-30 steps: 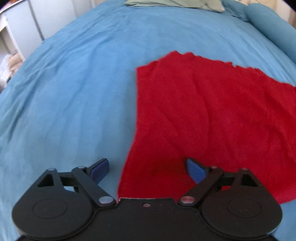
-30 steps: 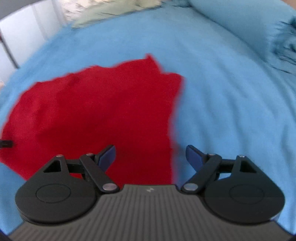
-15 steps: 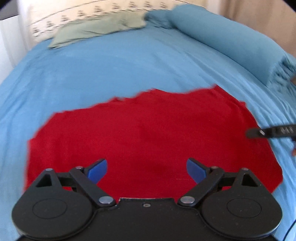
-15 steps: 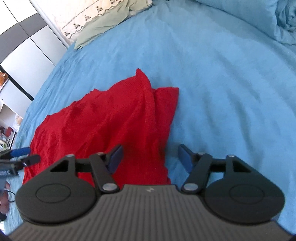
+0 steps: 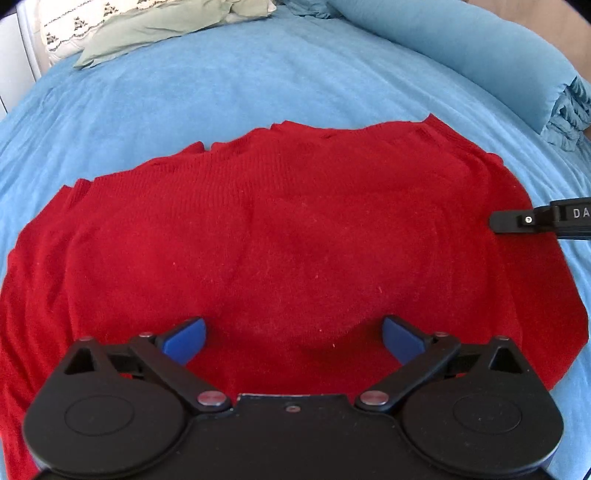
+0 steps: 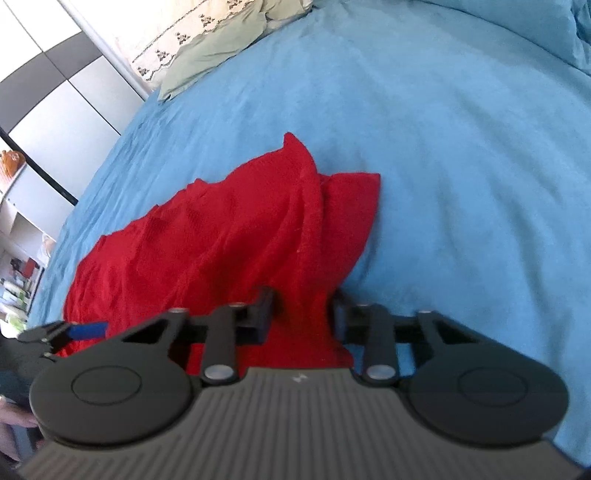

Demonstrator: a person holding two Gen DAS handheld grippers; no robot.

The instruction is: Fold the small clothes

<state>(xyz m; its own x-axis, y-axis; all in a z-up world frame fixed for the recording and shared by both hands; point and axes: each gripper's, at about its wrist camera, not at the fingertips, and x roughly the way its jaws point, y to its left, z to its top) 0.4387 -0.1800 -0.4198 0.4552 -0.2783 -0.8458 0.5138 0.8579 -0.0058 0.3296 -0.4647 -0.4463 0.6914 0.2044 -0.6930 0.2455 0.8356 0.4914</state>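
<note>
On the blue bedspread (image 5: 184,110), a red knit sweater (image 5: 277,240) is spread out pretty much flat, filling the middle of the left wrist view from about 9 o'clock across to 3 o'clock. The left gripper (image 5: 293,334) sits low over the near edge of it at 6 o'clock, its blue fingertips (image 5: 184,338) spread wide apart with nothing between them, just red knit underneath. Over at 3 o'clock in that same view the right gripper (image 5: 517,221) pokes in from the side, right at the sweater's edge. Up at 11 o'clock there's a pale green pillow (image 5: 159,26) and at 1 to 2 o'clock a rolled blue duvet (image 5: 480,55). From the right wrist view, the sweater (image 6: 221,240) runs from 9 o'clock to the center and is bunched into ridges on its right side. The right gripper (image 6: 301,314) has its fingers pulled in on a fold of that red fabric at 6 o'clock, so it's pinching the sweater's edge. A grey and white wardrobe (image 6: 55,110) shows at 10 o'clock.
</note>
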